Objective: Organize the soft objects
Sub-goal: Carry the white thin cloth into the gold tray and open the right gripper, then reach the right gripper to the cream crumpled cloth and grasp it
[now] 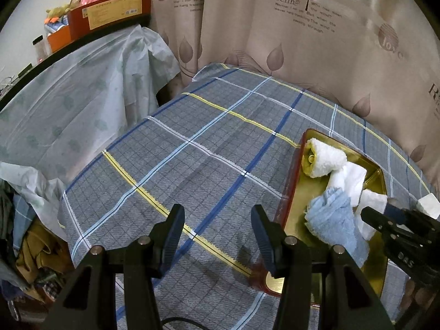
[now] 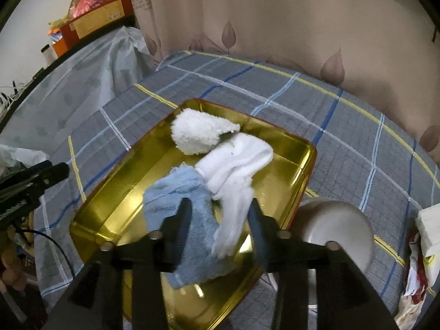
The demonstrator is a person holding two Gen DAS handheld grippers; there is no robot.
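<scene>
A gold tin tray (image 1: 291,181) (image 2: 110,206) with a red outer wall lies on a grey plaid bedsheet (image 1: 206,143). In it are a fluffy white rolled towel (image 1: 327,159) (image 2: 198,132), a smooth white cloth (image 1: 349,181) (image 2: 236,159) and a light blue towel (image 1: 335,220) (image 2: 167,192). My right gripper (image 2: 220,209) (image 1: 381,210) hangs over the tray's near end. Its jaws stand apart, with the white cloth's tail and the blue towel's edge lying loose between them. My left gripper (image 1: 217,220) (image 2: 52,174) is open over bare sheet left of the tray, holding nothing.
A pale round object (image 2: 335,225) sits right of the tray, with a white pack (image 2: 429,228) (image 1: 429,206) beyond it. A curtain (image 1: 316,41) backs the bed. Plastic-covered furniture (image 1: 68,104) and a heap of clothes (image 1: 35,247) stand at the left.
</scene>
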